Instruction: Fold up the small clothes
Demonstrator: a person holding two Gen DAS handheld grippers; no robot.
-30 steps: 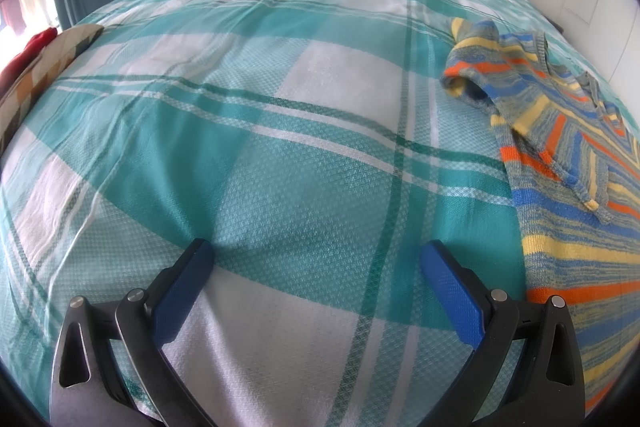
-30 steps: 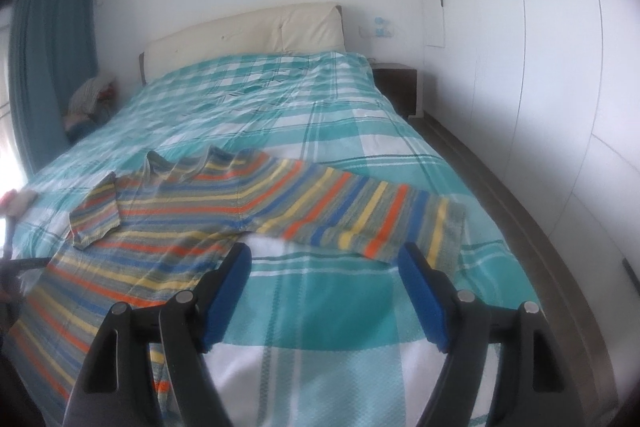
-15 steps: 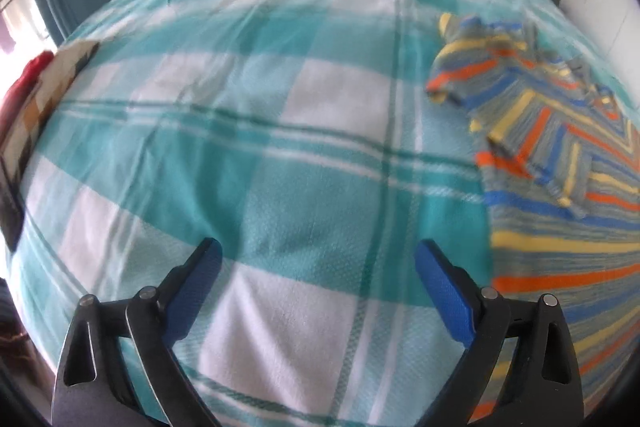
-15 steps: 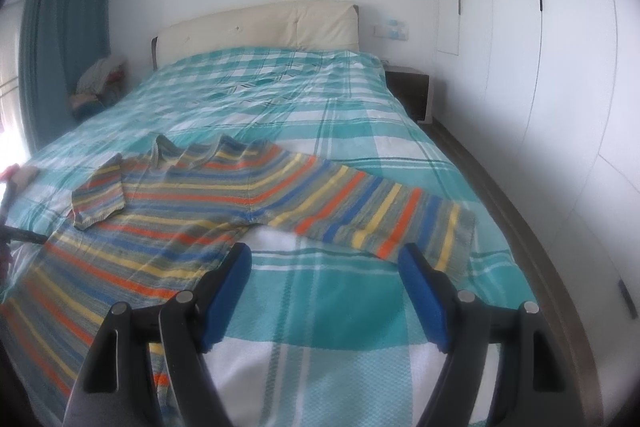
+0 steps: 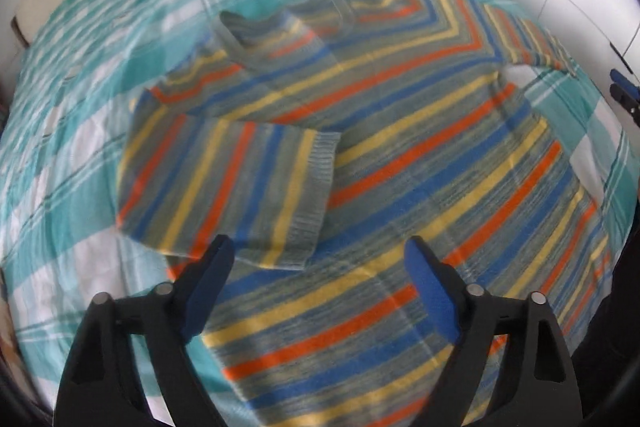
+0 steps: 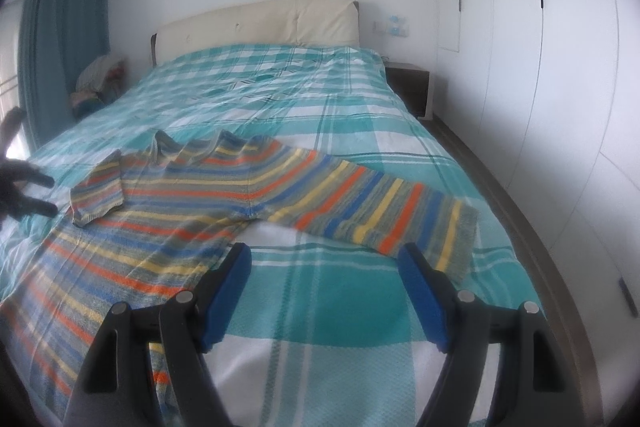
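A striped sweater [image 5: 400, 155] in blue, orange, yellow and grey lies flat on the plaid bed. Its left sleeve [image 5: 228, 187] is folded over onto the body. The right sleeve [image 6: 380, 203] stretches out flat toward the bed's right side. My left gripper [image 5: 318, 267] is open and empty, hovering above the sweater's lower body just below the folded sleeve's cuff. My right gripper [image 6: 326, 275] is open and empty above the bedspread, just in front of the outstretched sleeve. The left gripper also shows at the far left of the right wrist view [image 6: 24, 195].
The teal and white plaid bedspread [image 6: 320, 311] covers the whole bed. A cream headboard [image 6: 256, 23] is at the far end. A dark nightstand [image 6: 412, 87] and white wardrobe doors [image 6: 560, 67] stand on the right. A clothes pile [image 6: 100, 75] sits by the teal curtain.
My left gripper has swung right from over bare bedspread to over the sweater. The right gripper has drifted slightly; the sweater has not moved.
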